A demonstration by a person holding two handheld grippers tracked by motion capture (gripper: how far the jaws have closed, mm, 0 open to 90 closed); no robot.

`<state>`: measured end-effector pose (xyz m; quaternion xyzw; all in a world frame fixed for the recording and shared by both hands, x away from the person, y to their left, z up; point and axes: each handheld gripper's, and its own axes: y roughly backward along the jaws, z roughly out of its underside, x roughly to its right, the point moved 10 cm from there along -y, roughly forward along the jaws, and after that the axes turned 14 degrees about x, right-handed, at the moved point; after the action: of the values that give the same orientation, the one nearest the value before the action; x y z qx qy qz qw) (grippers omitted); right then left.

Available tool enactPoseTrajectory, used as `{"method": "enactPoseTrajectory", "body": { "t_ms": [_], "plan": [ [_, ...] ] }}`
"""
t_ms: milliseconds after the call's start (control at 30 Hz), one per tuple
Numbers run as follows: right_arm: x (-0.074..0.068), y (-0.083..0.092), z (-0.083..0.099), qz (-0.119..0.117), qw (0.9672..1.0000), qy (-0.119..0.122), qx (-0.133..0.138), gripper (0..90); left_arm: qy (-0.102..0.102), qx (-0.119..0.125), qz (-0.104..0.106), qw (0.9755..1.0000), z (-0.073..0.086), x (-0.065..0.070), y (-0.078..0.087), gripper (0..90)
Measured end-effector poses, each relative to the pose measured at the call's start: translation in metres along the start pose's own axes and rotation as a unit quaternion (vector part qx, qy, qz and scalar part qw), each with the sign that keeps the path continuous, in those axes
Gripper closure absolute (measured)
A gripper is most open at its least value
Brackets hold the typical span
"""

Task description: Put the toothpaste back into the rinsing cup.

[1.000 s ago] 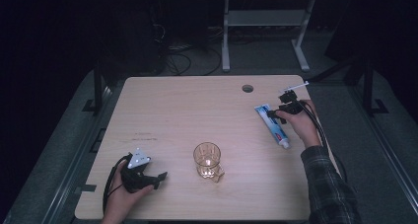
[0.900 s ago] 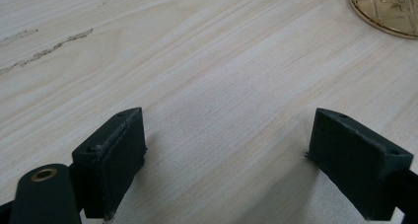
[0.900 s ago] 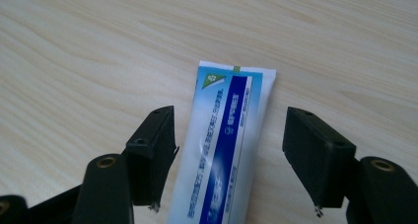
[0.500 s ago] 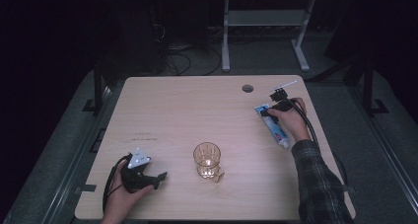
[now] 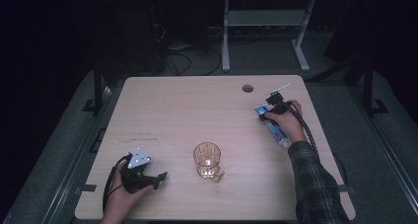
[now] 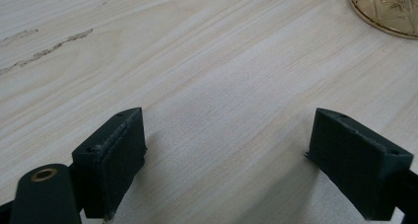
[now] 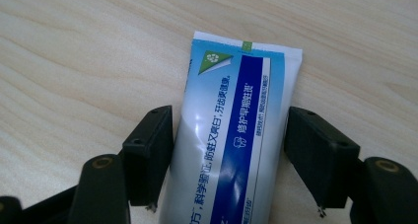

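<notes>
On the pale wooden worktop (image 5: 197,110), a blue-and-white toothpaste tube (image 7: 231,135) lies flat at about 3 o'clock, near the right edge and just below a round cable hole (image 5: 247,88). The right gripper (image 7: 230,155) is set down over the tube's crimped end, its fingers (image 7: 148,150) standing on either side of the tube, close against its edges; whether they press on it or merely flank it cannot be told. The left gripper (image 5: 140,172) rests at about 7 o'clock near the front edge, its fingers (image 6: 111,157) spread wide apart over bare wood with nothing between them. An amber cut-glass tumbler (image 5: 207,160) stands upright at about 6 o'clock, just to the right of the left gripper.
</notes>
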<state>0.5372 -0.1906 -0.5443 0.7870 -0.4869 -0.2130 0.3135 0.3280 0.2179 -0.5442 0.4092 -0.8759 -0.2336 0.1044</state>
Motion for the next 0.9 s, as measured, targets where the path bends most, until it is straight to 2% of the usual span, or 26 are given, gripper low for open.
{"method": "enactPoseTrajectory", "body": {
  "t_ms": [267,467,767,900],
  "plan": [
    [-0.0001,0.0,0.0004,0.004,1.0,-0.003,0.006,34.1,0.0,0.0,0.001,1.0,0.0002,0.0004,0.0002,13.0],
    [-0.0034,0.0012,-0.0007,0.005,1.0,-0.004,0.003,44.0,0.0,0.0,0.001,1.0,0.0002,0.0006,0.0003,13.0],
    [-0.0054,0.0033,-0.0011,0.012,0.9999,-0.003,-0.006,54.2,0.001,0.001,0.001,1.0,0.0002,0.0007,0.0003,13.0],
    [-0.0051,0.0054,-0.0022,0.013,0.9998,-0.016,-0.003,61.3,0.0,0.001,0.001,1.0,0.0002,0.0007,0.0003,13.0]
  ]
}}
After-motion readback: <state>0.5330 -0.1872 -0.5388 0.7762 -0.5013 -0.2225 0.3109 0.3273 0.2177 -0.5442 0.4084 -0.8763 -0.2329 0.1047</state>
